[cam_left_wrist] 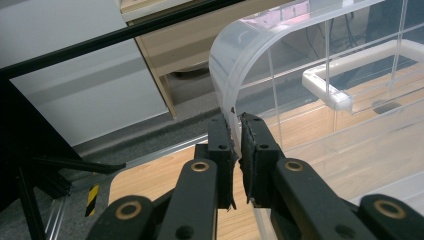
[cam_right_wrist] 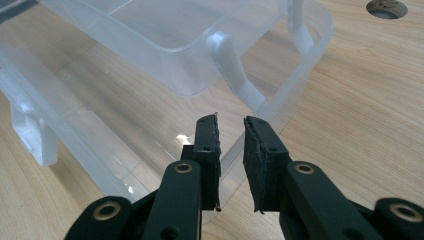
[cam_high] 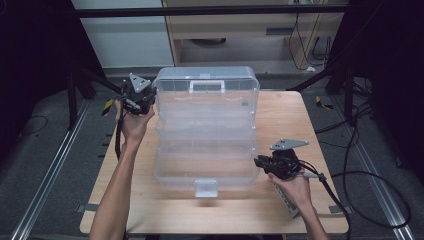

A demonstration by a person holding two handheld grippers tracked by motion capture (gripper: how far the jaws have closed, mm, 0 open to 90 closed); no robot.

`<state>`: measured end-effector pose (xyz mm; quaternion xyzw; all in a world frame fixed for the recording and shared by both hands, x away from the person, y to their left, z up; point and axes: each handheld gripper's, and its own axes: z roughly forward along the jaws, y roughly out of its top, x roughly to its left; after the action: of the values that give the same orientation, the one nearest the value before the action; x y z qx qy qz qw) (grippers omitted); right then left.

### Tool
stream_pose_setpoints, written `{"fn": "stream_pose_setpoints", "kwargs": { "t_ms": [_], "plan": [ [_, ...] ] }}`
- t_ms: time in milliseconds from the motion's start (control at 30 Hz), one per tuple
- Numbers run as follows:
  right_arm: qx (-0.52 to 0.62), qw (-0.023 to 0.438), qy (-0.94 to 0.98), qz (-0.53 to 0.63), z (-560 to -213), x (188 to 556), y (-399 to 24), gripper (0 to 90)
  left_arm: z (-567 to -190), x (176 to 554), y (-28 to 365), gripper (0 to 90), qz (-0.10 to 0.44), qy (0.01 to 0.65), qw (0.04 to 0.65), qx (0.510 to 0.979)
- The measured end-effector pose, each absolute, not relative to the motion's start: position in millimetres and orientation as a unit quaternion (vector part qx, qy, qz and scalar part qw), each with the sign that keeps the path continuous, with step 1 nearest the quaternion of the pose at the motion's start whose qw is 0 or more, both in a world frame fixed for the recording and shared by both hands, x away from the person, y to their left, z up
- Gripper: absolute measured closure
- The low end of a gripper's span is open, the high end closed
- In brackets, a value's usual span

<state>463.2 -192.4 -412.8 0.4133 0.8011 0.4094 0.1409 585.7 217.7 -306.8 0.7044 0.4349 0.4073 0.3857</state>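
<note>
Your left tool (cam_left_wrist: 236,131) pinches the far lid rim of the clear plastic tiered organiser box (cam_high: 206,131) on the wooden bench (cam_high: 287,117); your right tool (cam_right_wrist: 231,131) straddles its near rim, unclamped. Pulling unevenly could tip the box.

Light falls from overhead onto the pale wooden counter (cam_high: 290,120), while the room around it sinks into near black. The clear plastic tiered storage box (cam_high: 206,130) carries soft white glare along its edges. The high view is slightly soft; both gripper views are sharper, with bowed edges.
</note>
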Motion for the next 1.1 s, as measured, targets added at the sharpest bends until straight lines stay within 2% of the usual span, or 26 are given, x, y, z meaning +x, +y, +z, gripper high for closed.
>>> {"fn": "stream_pose_setpoints", "kwargs": {
  "t_ms": [1100],
  "plan": [
    [0.41,0.144,0.801,0.411,-413.2,463.5,-192.2,76.3,-309.3,601.7,214.8,82.2,0.409,0.44,0.376,0.706]
  ]
}}
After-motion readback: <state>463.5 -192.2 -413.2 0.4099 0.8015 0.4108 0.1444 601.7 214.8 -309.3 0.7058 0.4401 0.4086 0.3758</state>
